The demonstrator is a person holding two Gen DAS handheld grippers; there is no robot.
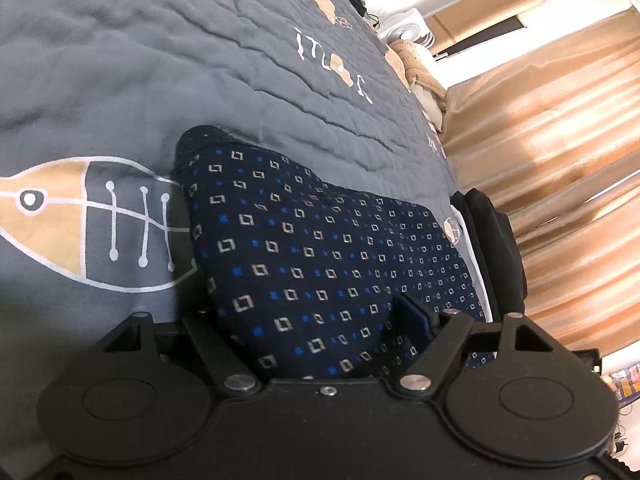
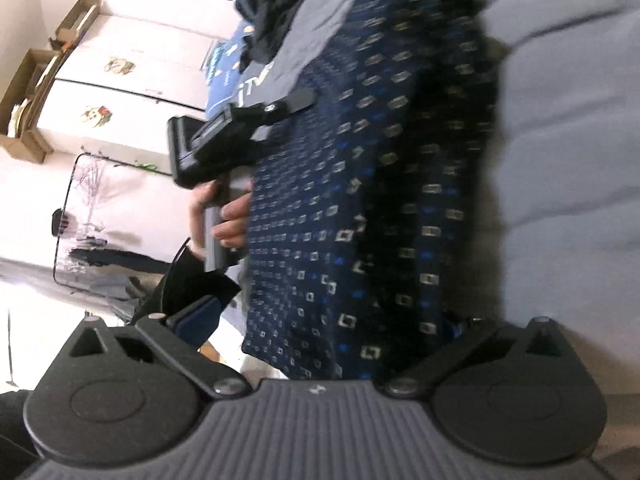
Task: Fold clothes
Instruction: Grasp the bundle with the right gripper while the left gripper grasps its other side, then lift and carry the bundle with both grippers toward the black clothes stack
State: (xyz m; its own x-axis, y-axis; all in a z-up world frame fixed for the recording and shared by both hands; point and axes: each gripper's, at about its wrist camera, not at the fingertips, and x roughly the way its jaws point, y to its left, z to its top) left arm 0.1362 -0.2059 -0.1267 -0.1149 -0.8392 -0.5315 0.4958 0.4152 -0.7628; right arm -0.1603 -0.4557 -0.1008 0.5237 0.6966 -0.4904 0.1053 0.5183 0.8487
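Left gripper [image 1: 304,312] clamped on the garment [image 1: 320,248], navy with small squares, bunched between the fingers. Right gripper [image 2: 320,320] spread wide, garment edge lying loose between, pads off it. Garment folded on the grey bed [image 1: 160,60] beside a fish print [image 1: 80,220]. Beyond, dark clothes [image 2: 276,12] heaped; curtains [image 1: 560,160].

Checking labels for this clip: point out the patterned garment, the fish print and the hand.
patterned garment [image 1: 320,248], left wrist view, middle of cloth
fish print [image 1: 52,224], left wrist view, tan body
hand [image 2: 228,220], right wrist view, knuckles
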